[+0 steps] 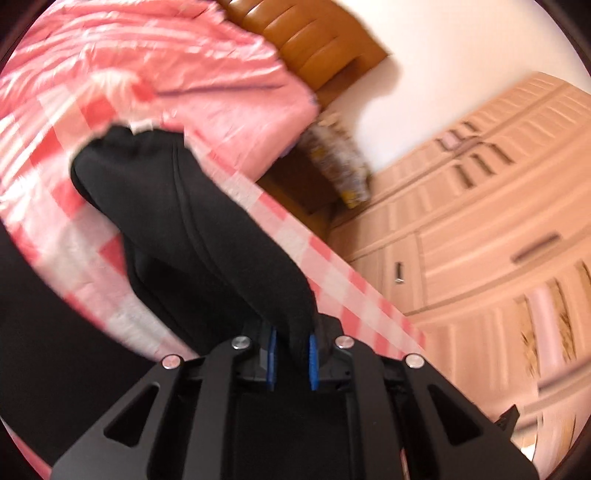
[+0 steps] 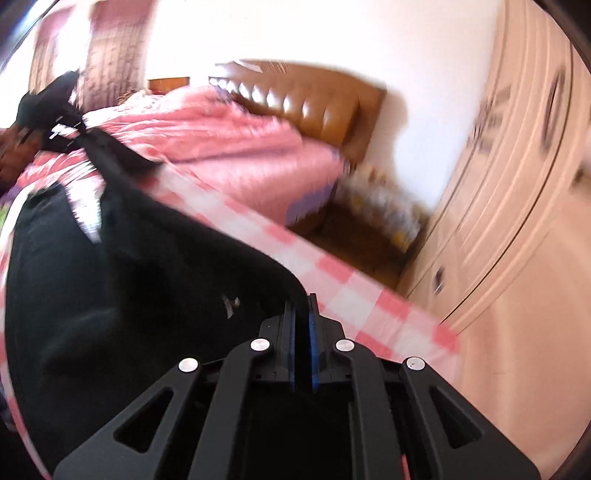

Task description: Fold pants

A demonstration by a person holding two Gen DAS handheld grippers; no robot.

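Note:
Black pants (image 1: 192,229) are lifted above a bed with a pink and white checked sheet (image 1: 66,258). My left gripper (image 1: 291,347) is shut on a bunched end of the pants, which stretch away from it up and to the left. In the right wrist view the pants (image 2: 110,295) hang in a wide dark sheet to the left. My right gripper (image 2: 303,317) is shut on their edge, with the fabric pinched between the blue pads (image 2: 314,332). The other gripper (image 2: 48,107) shows far left, holding the far end.
A pink quilt (image 1: 166,66) lies heaped near the brown padded headboard (image 1: 306,33). A pale wardrobe (image 1: 480,221) stands to the right of the bed. A brown bedside stand (image 2: 354,236) sits between bed and wardrobe. Both views are blurred by motion.

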